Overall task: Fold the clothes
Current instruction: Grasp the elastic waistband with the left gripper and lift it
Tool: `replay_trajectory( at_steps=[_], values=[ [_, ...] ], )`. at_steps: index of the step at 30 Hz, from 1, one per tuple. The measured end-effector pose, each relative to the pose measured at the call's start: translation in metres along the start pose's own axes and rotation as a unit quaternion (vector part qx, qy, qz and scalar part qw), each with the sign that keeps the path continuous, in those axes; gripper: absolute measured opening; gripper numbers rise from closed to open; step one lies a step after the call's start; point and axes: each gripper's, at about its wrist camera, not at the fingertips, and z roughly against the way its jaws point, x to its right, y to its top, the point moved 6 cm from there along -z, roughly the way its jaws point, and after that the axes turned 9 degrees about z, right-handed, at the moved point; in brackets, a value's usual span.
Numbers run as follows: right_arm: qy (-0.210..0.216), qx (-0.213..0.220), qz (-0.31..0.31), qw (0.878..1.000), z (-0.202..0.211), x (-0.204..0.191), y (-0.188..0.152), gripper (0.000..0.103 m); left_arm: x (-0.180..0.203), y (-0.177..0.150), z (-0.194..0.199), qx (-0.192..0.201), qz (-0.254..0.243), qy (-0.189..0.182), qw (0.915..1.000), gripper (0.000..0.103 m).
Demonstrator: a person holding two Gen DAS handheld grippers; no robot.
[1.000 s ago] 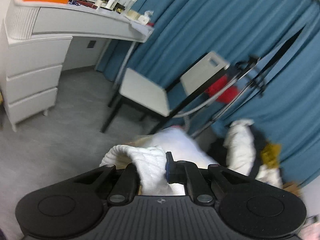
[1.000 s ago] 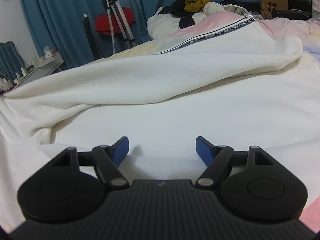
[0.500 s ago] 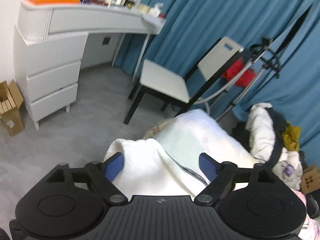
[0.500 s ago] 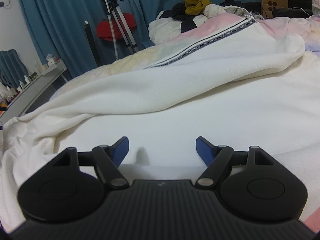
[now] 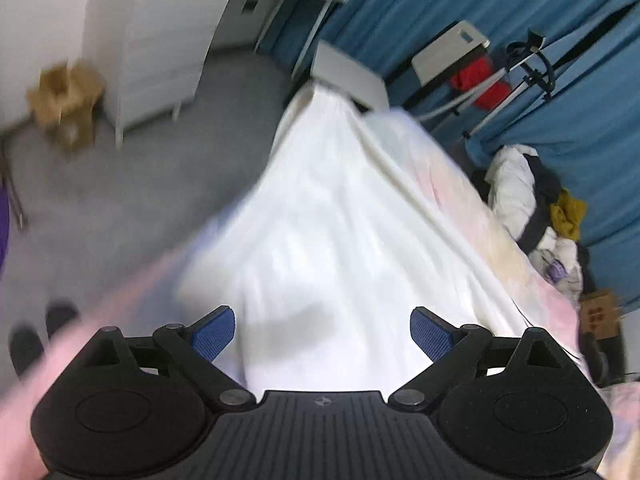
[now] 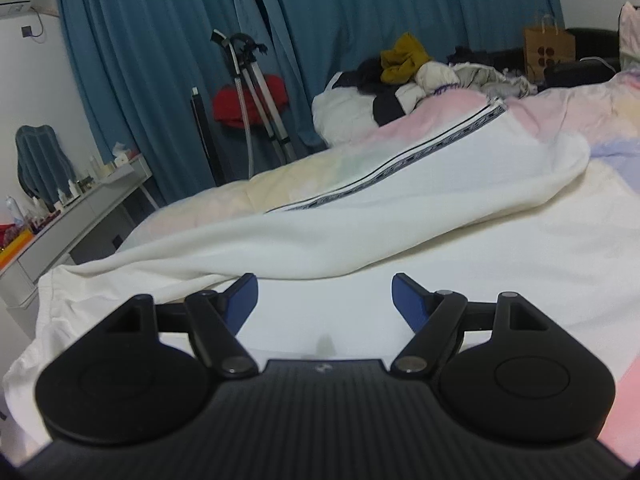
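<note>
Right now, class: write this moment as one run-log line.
task: fold clothes | left gripper: jaws opening, nothing between | right gripper: open, empty | white garment: spread on bed, unheld

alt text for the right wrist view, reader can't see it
The right tongs hover open and empty over a white garment with a dark patterned stripe, spread on a pastel bed cover. Behind are a heap of clothes, blue curtains and a tripod.

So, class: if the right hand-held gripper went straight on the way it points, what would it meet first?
Probably the white garment spread on the bed, its raised fold lying just ahead of the open right hand-held gripper; depth is uncertain.
</note>
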Motion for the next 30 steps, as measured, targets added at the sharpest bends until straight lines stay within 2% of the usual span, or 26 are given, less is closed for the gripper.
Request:
replay_trajectory(
  at_steps=[2,8,11,14,18,23,28,30],
  values=[
    [-0.001,0.003,-0.013,1.000,0.007,0.007,0.002,0.076,-0.013,-0.021,-0.001,-0.029,0.032,0.006,0.9991,0.096],
    [-0.010,0.013,-0.068,0.998,0.022,0.036,0.006,0.076,-0.044,-0.042,-0.026,-0.054,0.107,0.018,0.9926,0.096],
    [-0.016,0.017,-0.087,0.996,0.025,0.046,0.007,0.076,-0.053,-0.044,-0.042,-0.058,0.145,0.010,0.9876,0.095],
    [-0.020,0.017,-0.096,0.995,0.025,0.050,0.006,0.076,-0.058,-0.044,-0.058,-0.058,0.174,-0.019,0.9829,0.094],
    [-0.020,0.017,-0.094,0.995,0.024,0.048,0.005,0.076,-0.063,-0.052,-0.073,-0.042,0.175,0.000,0.9836,0.098],
    [-0.017,0.012,-0.096,0.995,0.020,0.049,0.003,0.076,-0.068,-0.049,-0.061,-0.018,0.206,-0.042,0.9775,0.093],
    [-0.017,0.016,-0.107,0.994,0.023,0.050,0.004,0.076,-0.060,-0.056,-0.048,-0.013,0.228,-0.125,0.9655,0.086],
    [-0.017,0.018,-0.109,0.994,0.024,0.051,0.004,0.076,-0.055,-0.056,-0.042,-0.018,0.229,-0.164,0.9592,0.086]
  ],
)
